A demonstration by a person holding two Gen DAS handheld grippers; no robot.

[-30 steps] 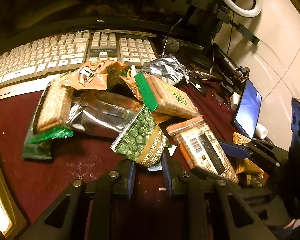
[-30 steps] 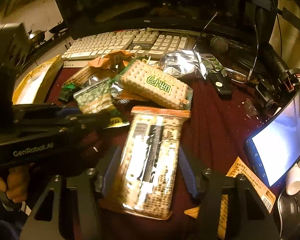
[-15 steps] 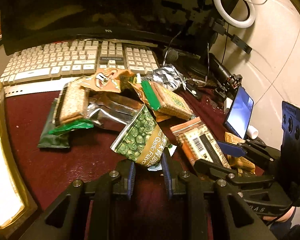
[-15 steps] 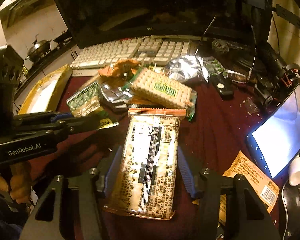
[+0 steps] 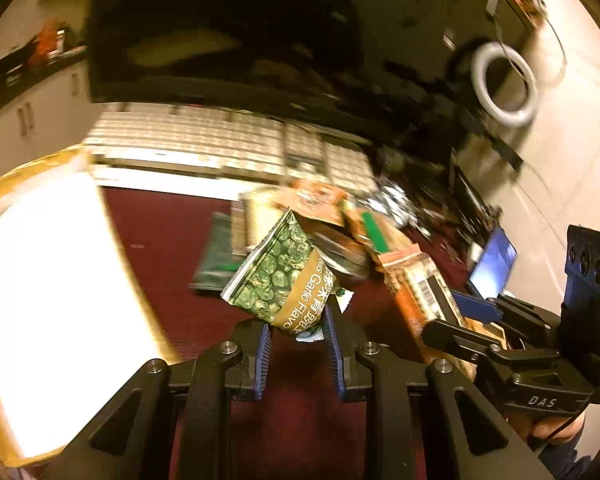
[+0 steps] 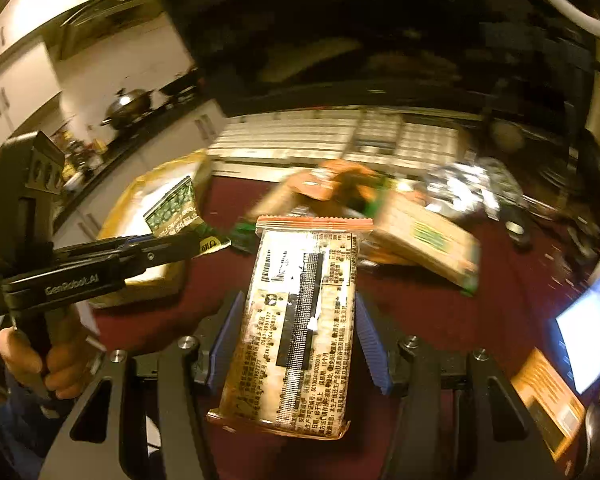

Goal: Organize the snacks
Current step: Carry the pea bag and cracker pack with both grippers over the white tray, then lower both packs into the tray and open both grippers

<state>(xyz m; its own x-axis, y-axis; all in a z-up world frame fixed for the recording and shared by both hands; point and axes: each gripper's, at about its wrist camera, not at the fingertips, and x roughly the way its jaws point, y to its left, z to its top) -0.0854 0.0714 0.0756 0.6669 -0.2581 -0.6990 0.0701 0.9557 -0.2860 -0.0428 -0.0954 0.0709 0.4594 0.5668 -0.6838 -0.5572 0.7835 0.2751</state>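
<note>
Left gripper pinching the bottom edge of a green pea bag, lifted clear of the dark red tabletop. Bare table and a bright box off to its left; snack pile ahead, keyboard beyond. Right gripper clamped on the long sides of a cracker pack, raised. Biscuit pack ahead-right; phone far right.
</note>
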